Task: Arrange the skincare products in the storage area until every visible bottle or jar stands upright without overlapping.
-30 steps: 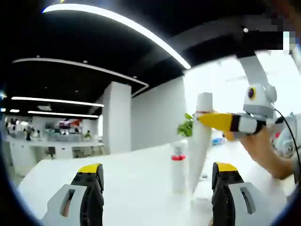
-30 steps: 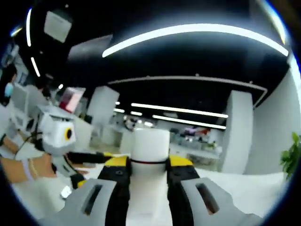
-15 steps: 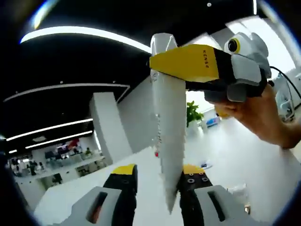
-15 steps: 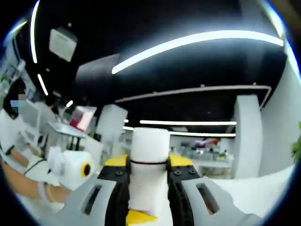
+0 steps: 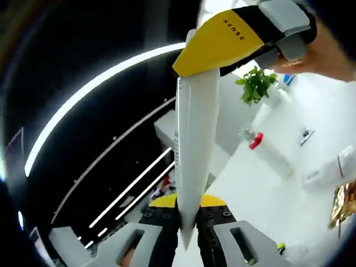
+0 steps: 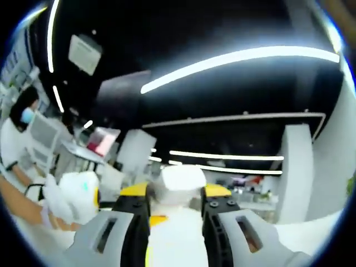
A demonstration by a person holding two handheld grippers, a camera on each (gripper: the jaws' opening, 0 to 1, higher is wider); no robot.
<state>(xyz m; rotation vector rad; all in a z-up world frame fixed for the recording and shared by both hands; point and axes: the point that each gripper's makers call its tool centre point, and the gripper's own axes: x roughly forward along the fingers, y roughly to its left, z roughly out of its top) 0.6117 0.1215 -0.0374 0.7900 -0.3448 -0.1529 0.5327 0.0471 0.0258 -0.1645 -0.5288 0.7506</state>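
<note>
A long white skincare tube (image 5: 192, 139) is held in the air between both grippers. In the left gripper view my left gripper (image 5: 186, 210) is shut on the tube's narrow crimped end. The right gripper (image 5: 196, 62), with a yellow finger (image 5: 217, 40) and a hand behind it, clamps the far cap end. In the right gripper view my right gripper (image 6: 175, 196) is shut on the tube just below its white cap (image 6: 182, 178). The left gripper's white body (image 6: 75, 196) shows at the lower left.
A white pump bottle with a red collar (image 5: 262, 146) and another white bottle (image 5: 329, 171) are on the white table (image 5: 261, 194). Something gold (image 5: 345, 203) is at the right edge, a green plant (image 5: 256, 83) beyond. A person (image 6: 16, 139) is at a desk, far left.
The left gripper's jaws have narrowed onto the tube's crimped end. Both views have tilted upward, and the tube now runs lengthwise between the two grippers.
</note>
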